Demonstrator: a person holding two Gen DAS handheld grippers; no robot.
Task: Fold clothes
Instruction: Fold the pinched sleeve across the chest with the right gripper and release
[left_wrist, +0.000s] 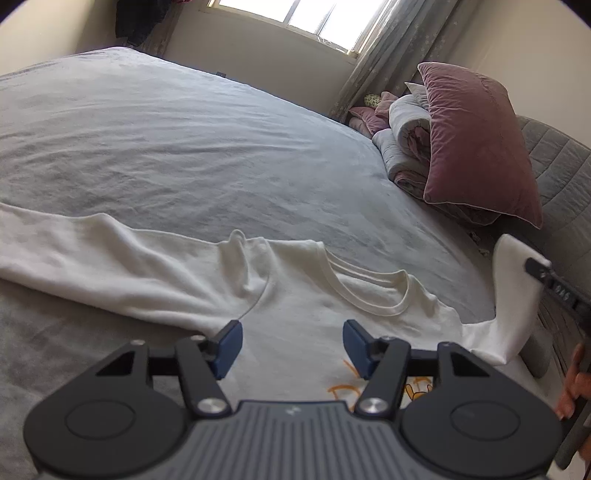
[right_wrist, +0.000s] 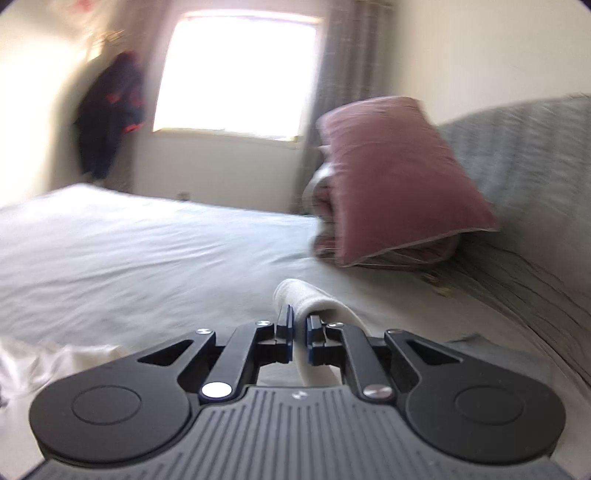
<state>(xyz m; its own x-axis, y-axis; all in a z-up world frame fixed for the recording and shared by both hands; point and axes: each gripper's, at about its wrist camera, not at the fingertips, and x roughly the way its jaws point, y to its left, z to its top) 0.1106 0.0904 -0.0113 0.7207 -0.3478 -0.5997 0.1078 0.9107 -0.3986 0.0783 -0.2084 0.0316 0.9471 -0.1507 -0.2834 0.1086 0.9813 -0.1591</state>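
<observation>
The left hand-held gripper (left_wrist: 292, 343) hovers released over the cream long-sleeved cotton shirt (left_wrist: 295, 306), which lies spread on the pale grey bed (left_wrist: 177, 147). The right hand-held gripper (right_wrist: 300, 339) pinches the shirt's lifted sleeve (right_wrist: 317, 297) near a mauve velvet pillow (right_wrist: 399, 177).

A wide bed (left_wrist: 184, 147) under a pale grey cover fills the cream-walled room, a bright window (left_wrist: 295, 18) with a grey curtain (left_wrist: 380, 48) behind it, a mauve pillow (left_wrist: 476, 144) propped on rolled bedding (left_wrist: 402, 147) beside the quilted headboard (left_wrist: 557, 173) (dark clothes (right_wrist: 110, 110) hang in the corner).
</observation>
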